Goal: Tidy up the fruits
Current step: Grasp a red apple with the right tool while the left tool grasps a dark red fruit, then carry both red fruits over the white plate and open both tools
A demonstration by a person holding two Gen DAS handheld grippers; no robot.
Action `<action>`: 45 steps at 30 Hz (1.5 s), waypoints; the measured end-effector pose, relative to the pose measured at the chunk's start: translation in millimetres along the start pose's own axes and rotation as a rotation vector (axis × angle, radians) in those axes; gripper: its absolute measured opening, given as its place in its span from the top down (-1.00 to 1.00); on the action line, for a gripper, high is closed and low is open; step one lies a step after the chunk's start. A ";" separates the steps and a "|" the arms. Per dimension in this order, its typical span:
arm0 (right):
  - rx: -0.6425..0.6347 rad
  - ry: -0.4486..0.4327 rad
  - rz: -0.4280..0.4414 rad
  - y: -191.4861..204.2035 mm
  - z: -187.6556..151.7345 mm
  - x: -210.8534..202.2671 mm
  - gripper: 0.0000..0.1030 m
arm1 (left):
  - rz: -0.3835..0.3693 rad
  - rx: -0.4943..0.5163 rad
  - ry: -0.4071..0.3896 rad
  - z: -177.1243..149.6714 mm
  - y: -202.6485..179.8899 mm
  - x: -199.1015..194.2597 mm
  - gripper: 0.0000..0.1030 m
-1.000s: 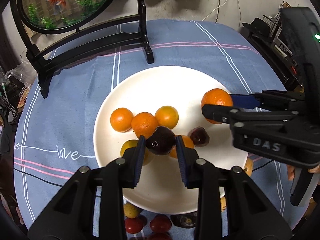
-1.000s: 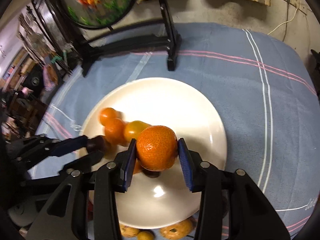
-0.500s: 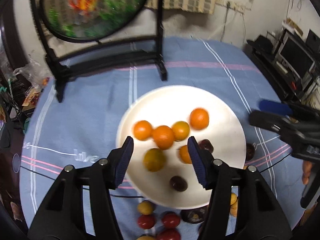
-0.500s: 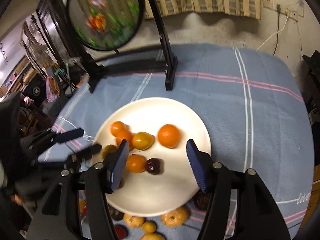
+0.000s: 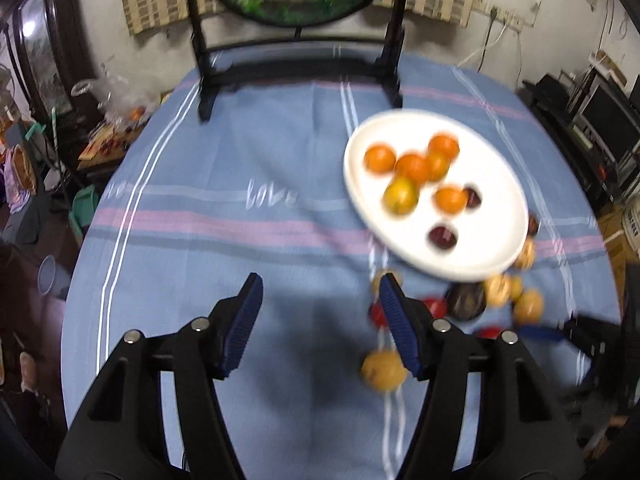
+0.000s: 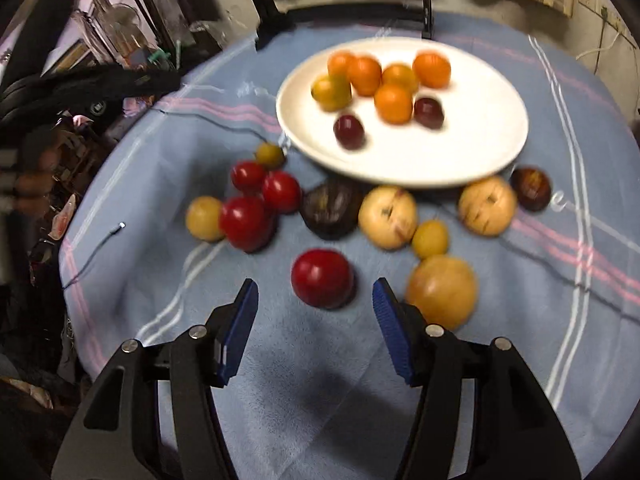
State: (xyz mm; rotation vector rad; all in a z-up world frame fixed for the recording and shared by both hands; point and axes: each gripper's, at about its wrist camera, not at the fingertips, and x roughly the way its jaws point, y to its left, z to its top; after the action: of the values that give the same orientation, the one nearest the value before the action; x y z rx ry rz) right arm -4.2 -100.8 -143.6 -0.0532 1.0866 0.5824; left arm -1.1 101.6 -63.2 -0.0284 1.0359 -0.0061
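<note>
A white plate [image 5: 496,152] [image 6: 480,148] on the blue tablecloth holds several oranges [image 6: 394,103] and two dark plums [image 6: 349,131]. Loose fruit lies on the cloth in front of the plate: red tomatoes [image 6: 322,278], yellow fruits [image 6: 442,292], pale apples [image 6: 387,216] and a dark fruit [image 6: 330,208]. My right gripper [image 6: 315,330] is open and empty, just short of a red tomato. My left gripper [image 5: 320,322] is open and empty over bare cloth, left of the loose fruit [image 5: 383,370]. Both views are blurred.
A black stand [image 5: 296,60] with a round goldfish panel stands at the table's far side. A thin dark cable [image 6: 96,248] lies on the cloth at the left. Cluttered furniture surrounds the round table [image 5: 200,216].
Both grippers let go of their fruit, the plum and the orange, onto the plate, opened, and pulled back toward the near edge. The left one swung left; the right one now faces the loose fruit.
</note>
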 end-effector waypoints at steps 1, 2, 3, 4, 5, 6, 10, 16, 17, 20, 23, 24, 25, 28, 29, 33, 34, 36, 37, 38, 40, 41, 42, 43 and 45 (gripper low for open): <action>0.010 -0.001 -0.008 -0.9 -0.6 2.2 -0.17 | -0.002 -0.001 0.012 -7.8 3.2 -0.5 -0.20; 0.028 0.006 0.000 -2.5 0.0 7.2 -0.17 | -0.001 -0.003 0.022 -15.8 4.9 -0.6 -0.20; 0.037 0.007 -0.003 -3.9 1.5 10.4 -0.17 | -0.003 -0.005 0.030 -21.1 5.2 0.2 -0.20; 0.040 0.003 -0.016 -6.3 2.6 12.2 -0.17 | -0.012 -0.008 0.044 -26.9 5.4 1.0 -0.20; 0.035 0.011 -0.013 -5.8 4.6 16.7 -0.17 | -0.017 -0.008 0.051 -31.1 4.6 1.4 -0.20; 0.033 0.017 -0.007 -6.6 5.5 18.8 -0.09 | -0.021 -0.002 0.056 -34.3 2.1 1.6 -0.20; -0.006 0.037 -0.016 1.3 5.3 24.3 0.24 | -0.060 0.070 0.061 -39.1 -21.7 4.5 -0.20; 0.070 0.019 0.046 -14.5 -2.9 3.6 0.24 | -0.084 0.256 0.064 -40.5 -76.0 22.0 -0.21; 0.088 0.013 0.052 -18.4 -3.7 0.2 0.24 | -0.084 0.262 0.073 -40.3 -79.6 26.2 -0.21; 0.130 0.000 0.061 -26.3 -6.1 -9.4 0.24 | -0.087 0.290 0.105 -40.4 -89.5 41.4 -0.21; 0.153 -0.006 0.068 -31.0 -8.6 -12.7 0.24 | -0.080 0.323 0.128 -41.8 -94.7 52.7 -0.21; 0.158 -0.006 0.068 -31.9 -8.5 -12.1 0.24 | -0.076 0.332 0.139 -42.0 -95.3 57.1 -0.18; 0.160 -0.006 0.068 -33.5 -9.7 -13.0 0.24 | -0.074 0.335 0.150 -42.0 -95.6 60.7 -0.10; 0.164 -0.003 0.068 -32.8 -12.2 -11.6 0.24 | -0.113 0.326 0.169 -41.3 -95.0 63.1 0.19; 0.165 -0.003 0.068 -32.4 -11.8 -11.1 0.24 | -0.111 0.330 0.166 -41.7 -95.1 62.8 0.19; 0.161 -0.011 0.065 -30.9 -9.6 -12.1 0.24 | -0.116 0.311 0.147 -41.0 -91.9 54.0 0.20; 0.162 -0.014 0.066 -30.8 -8.6 -12.5 0.24 | -0.116 0.306 0.139 -40.4 -91.3 51.1 0.20; 0.158 -0.020 0.062 -29.6 -7.7 -15.4 0.24 | -0.124 0.290 0.118 -37.4 -88.8 40.6 0.20; 0.158 -0.023 0.063 -29.2 -7.4 -17.3 0.24 | -0.127 0.284 0.108 -35.6 -87.5 36.2 0.20; 0.156 -0.027 0.066 -28.3 -6.9 -20.2 0.24 | -0.134 0.276 0.096 -33.4 -85.7 30.2 0.20; 0.150 -0.039 0.066 -26.3 -5.2 -26.1 0.24 | -0.142 0.260 0.072 -27.5 -83.3 18.7 0.20; 0.144 -0.050 0.067 -24.7 -3.5 -30.8 0.24 | -0.148 0.252 0.060 -24.7 -81.4 13.1 0.20; 0.140 -0.058 0.067 -23.7 -1.8 -34.5 0.24 | -0.154 0.244 0.047 -21.9 -79.6 7.6 0.20; 0.133 -0.074 0.069 -22.3 1.3 -41.1 0.24 | -0.160 0.234 0.030 -17.5 -77.2 1.0 0.20; 0.124 -0.098 0.069 -21.2 7.4 -51.6 0.24 | -0.167 0.219 0.006 -6.7 -74.4 -8.2 0.20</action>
State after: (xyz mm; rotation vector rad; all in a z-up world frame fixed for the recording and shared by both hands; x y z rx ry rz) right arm -5.3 -138.2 -101.5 0.1196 1.0297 0.5726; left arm -10.4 27.2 -57.6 0.0842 1.0320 -0.2709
